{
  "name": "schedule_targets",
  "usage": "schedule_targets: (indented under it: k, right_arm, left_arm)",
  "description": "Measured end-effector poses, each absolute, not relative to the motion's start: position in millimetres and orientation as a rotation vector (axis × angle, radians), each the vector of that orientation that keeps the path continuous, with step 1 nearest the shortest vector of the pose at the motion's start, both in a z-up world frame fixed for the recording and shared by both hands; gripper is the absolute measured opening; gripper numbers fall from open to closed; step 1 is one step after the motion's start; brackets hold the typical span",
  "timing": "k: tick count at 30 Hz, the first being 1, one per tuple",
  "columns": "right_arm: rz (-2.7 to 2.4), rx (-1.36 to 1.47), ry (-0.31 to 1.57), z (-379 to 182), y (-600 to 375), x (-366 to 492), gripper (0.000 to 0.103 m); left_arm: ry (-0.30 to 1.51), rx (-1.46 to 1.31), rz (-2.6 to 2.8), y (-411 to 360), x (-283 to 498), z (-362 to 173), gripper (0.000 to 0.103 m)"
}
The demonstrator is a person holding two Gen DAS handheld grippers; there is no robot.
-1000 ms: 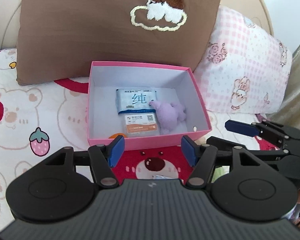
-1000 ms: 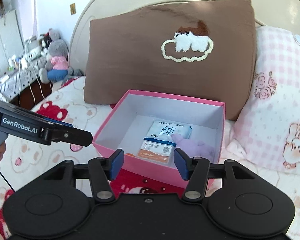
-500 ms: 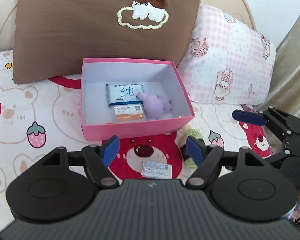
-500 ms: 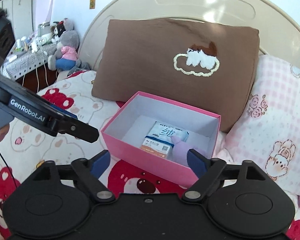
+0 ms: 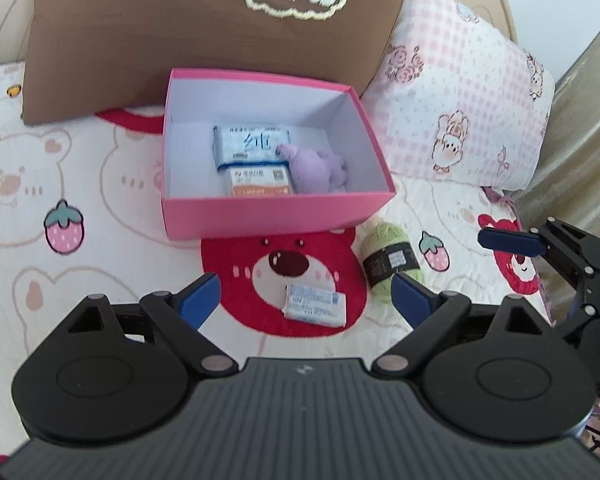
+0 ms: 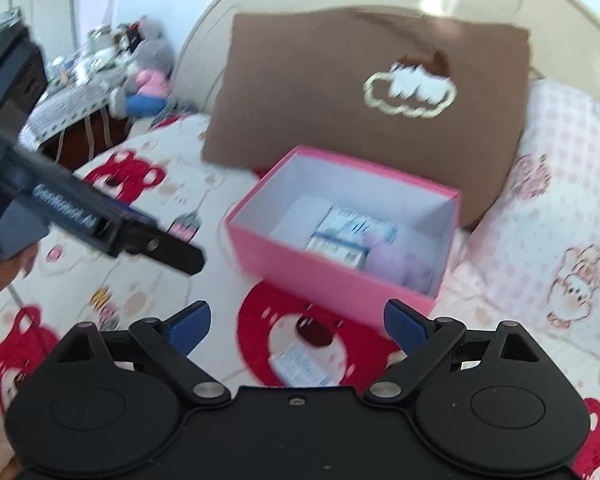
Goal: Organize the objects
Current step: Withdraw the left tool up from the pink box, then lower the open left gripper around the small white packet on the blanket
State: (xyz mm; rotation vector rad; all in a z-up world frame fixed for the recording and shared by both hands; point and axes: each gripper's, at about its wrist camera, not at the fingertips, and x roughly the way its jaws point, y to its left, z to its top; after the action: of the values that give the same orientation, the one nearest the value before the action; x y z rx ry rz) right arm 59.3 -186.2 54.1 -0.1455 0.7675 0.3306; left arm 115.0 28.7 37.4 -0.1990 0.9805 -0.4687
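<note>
A pink box (image 5: pixel 275 212) sits open-topped on the bed (image 5: pixel 99 272), its far side close against a brown pillow (image 5: pixel 203 32) with a cloud motif. Inside the box lie a blue-and-white packet (image 5: pixel 249 147), a smaller white-and-orange packet (image 5: pixel 259 180) just in front of it, and a purple plush toy (image 5: pixel 318 168) touching both on their right. Outside the box, on the near side, a small white-and-blue packet (image 5: pixel 315 305) lies flat on a red bear face printed on the bedspread. Just to its right, a green yarn ball (image 5: pixel 390 260) with a dark paper band lies tilted on the bedspread, near the box's front right corner.

The left gripper (image 5: pixel 306 294) hovers above the bed with its blue-tipped fingers (image 5: pixel 199 298) spread wide apart and holding nothing; the loose packet shows between them. The right gripper (image 6: pixel 295 326) likewise has its fingers (image 6: pixel 189 326) wide apart and empty, over the same red bear print, with the blurred packet (image 6: pixel 304 368) visible low between them. Each gripper appears at the edge of the other's view, the right one (image 5: pixel 540 244) to the right of the yarn.

A pink checked pillow (image 5: pixel 460 92) lies right of the brown one. In the right wrist view a grey stuffed toy (image 6: pixel 147 80) sits beyond the bed's left side.
</note>
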Motion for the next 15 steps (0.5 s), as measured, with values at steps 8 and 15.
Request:
schedule_targets:
  k: [8,15]
  right_arm:
    - [0.349,-0.103,0.807,41,-186,47,0.095]
    - [0.377,-0.079,0.742,43,-191,46,0.095]
  left_arm:
    - [1.032,-0.162,-0.489,28,102,17,0.093]
    - [1.016,-0.115,-0.491,21,96,4,0.093]
